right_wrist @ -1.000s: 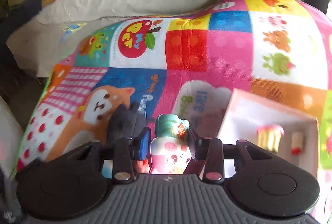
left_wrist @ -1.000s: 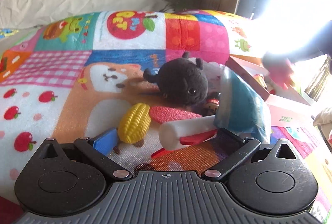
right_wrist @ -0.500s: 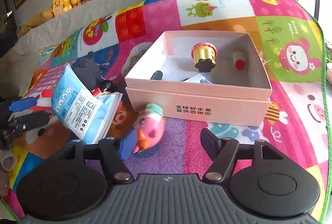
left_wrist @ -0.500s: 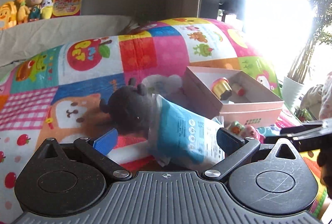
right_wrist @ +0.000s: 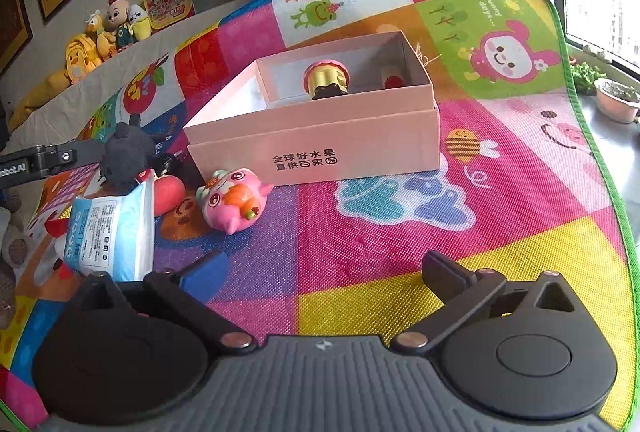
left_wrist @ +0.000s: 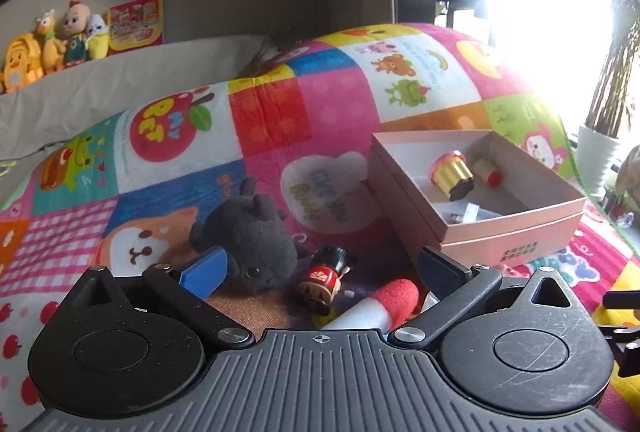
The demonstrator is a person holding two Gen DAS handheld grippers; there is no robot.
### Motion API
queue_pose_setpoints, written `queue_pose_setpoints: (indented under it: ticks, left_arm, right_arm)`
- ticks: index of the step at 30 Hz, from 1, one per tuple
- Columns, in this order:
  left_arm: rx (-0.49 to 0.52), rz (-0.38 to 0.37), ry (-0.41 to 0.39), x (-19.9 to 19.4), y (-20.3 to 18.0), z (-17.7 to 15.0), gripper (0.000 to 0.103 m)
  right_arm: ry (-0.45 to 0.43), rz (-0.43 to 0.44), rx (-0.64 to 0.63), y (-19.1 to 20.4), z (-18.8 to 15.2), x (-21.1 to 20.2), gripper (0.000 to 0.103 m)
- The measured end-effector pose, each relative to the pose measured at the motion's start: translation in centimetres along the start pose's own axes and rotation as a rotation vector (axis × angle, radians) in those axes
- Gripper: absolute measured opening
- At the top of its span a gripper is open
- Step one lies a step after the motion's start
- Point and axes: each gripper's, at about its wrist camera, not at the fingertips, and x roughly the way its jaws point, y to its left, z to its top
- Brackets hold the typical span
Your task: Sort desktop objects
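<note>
On the patchwork play mat [right_wrist: 400, 224], left to right, we list: blue-white pouch [right_wrist: 108, 232], soft and slippery, best pinched at its edge; dark plush toy [left_wrist: 248, 236], light, squashy, any grip serves; pink pig figurine [right_wrist: 234, 201], hard, rounded, take across the body; pink box [right_wrist: 320, 143], part filled. Our left gripper [left_wrist: 316, 268] and right gripper [right_wrist: 316, 268] both stand wide, empty. Since half a second ago the figurine has left our right fingers and lies beside the box.
</note>
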Motion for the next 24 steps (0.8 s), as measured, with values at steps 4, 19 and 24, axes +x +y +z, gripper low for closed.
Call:
queue_pose_setpoints:
  ticks: [4, 19, 24]
  left_arm:
    - [0.038, -0.014, -0.009, -0.7, -0.1, -0.8, 0.103]
    - [-0.022, -0.512, 0.202, -5.0, -0.7, -7.7, 0.103]
    - [-0.057, -0.388, 0.215, -4.3, -0.1, -8.3, 0.103]
  right_arm:
    - [-0.006, 0.001, 0.006, 0.0, -0.1, -0.1, 0.103]
    - [0.0, -0.007, -0.001, 0.1, -0.2, 0.0, 0.103]
    - [0.034, -0.046, -0.053, 1.1, -0.2, 0.5, 0.103]
